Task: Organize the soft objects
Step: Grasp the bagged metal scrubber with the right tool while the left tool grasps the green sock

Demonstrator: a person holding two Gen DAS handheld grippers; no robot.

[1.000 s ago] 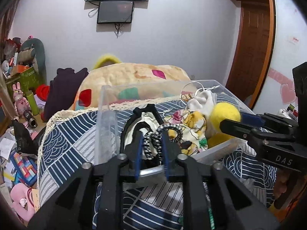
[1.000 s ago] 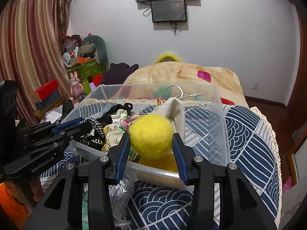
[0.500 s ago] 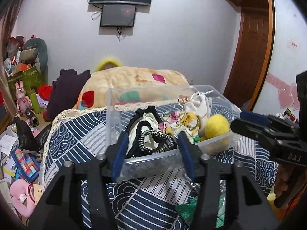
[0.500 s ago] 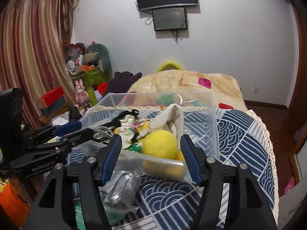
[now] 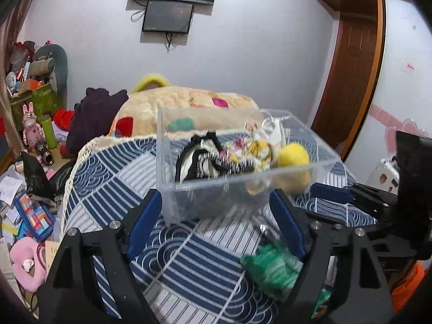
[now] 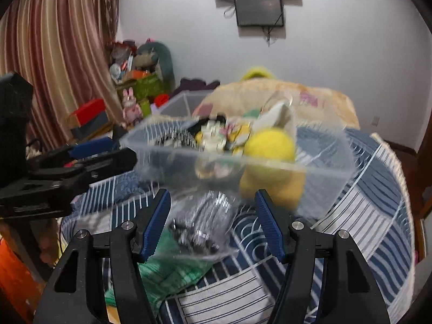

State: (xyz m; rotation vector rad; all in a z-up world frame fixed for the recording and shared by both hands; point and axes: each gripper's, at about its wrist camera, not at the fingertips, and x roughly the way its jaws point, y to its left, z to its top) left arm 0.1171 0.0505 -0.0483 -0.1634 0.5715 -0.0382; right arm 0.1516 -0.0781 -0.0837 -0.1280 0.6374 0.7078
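A clear plastic bin (image 5: 189, 189) stands on the blue patterned bedspread (image 5: 113, 178). In it lie a yellow felt ball (image 5: 293, 156), a black-and-white braided band (image 5: 229, 164), black-trimmed cloth and a floral cloth. My left gripper (image 5: 216, 226) is open and empty, just in front of the bin. My right gripper (image 6: 213, 224) is open and empty, near the bin's front (image 6: 324, 172), with the yellow ball (image 6: 270, 144) beyond it. A green cloth (image 5: 272, 267) and a clear bag with dark items (image 6: 199, 229) lie on the bedspread by the grippers.
A beige blanket with coloured patches (image 5: 189, 100) lies behind the bin. Clutter, toys and boxes (image 5: 29, 140) fill the floor at the left. A wooden door (image 5: 348, 81) is at the right. The bed edge with lace trim (image 6: 399, 178) runs along the right.
Both grippers opened and pulled back from the bin. The left one let go of the braided band and the right one let go of the yellow ball; both now lie in the bin.
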